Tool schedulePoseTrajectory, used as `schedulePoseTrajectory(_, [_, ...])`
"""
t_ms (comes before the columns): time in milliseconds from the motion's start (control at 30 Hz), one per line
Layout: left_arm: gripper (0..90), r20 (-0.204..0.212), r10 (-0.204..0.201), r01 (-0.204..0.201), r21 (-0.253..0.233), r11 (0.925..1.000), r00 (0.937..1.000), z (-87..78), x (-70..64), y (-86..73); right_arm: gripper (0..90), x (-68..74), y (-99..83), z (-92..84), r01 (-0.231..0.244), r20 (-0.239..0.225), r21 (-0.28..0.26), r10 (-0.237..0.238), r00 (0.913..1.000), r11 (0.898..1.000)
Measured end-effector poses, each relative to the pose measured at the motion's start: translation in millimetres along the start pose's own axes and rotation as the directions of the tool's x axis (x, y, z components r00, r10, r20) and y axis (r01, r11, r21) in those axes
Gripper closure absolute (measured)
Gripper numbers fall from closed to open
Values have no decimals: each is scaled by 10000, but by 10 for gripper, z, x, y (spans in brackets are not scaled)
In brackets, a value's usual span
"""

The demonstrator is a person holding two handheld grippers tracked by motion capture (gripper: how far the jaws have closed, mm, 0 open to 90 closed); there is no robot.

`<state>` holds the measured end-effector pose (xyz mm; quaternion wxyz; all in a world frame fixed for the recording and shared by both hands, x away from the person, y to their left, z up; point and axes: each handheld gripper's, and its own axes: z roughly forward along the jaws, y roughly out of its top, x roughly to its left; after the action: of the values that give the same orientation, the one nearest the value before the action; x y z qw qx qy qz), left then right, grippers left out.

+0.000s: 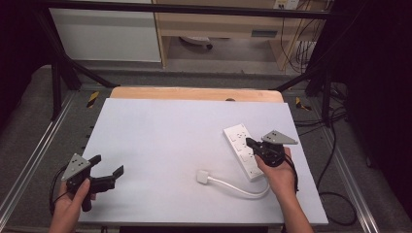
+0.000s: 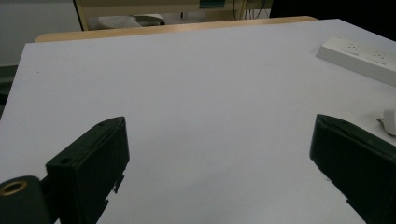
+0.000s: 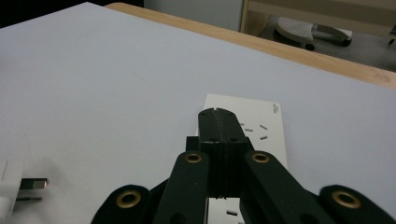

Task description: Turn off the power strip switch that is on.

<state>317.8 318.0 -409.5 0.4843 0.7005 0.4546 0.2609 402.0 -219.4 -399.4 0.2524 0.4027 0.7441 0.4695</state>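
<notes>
White surface w/ a wooden strip along the far edge. White power strip lies at the right-centre, angled, sockets up; its white cable loops toward the near edge & ends in a white plug lying flat, just left of the strip's near end. Right gripper, held in the person's right hand, sits over the strip's middle; in the right gripper view its jaws are pressed together w/ no gap & nothing between them, tips above the strip's top face; can't tell if they touch it. Plug pins show at the left edge of that view. Left gripper is at the near-left corner, held in the left hand, well apart from strip & plug; jaws spread wide, empty, hovering just over bare surface. In the left gripper view the strip is far right, plug at the right edge.
</notes>
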Motion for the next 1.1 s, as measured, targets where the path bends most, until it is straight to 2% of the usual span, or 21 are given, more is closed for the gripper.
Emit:
schedulePoseTrajectory(400, [46,4,-1,1,3,10000,10000,-1,0,0,900,0,-71,73,-40,-38,525,42,10000,9986])
schedulePoseTrajectory(1100, [46,16,37,-37,27,10000,10000,-1,-1,1,900,8,-130,139,20,-112,972,-9,9999,9953])
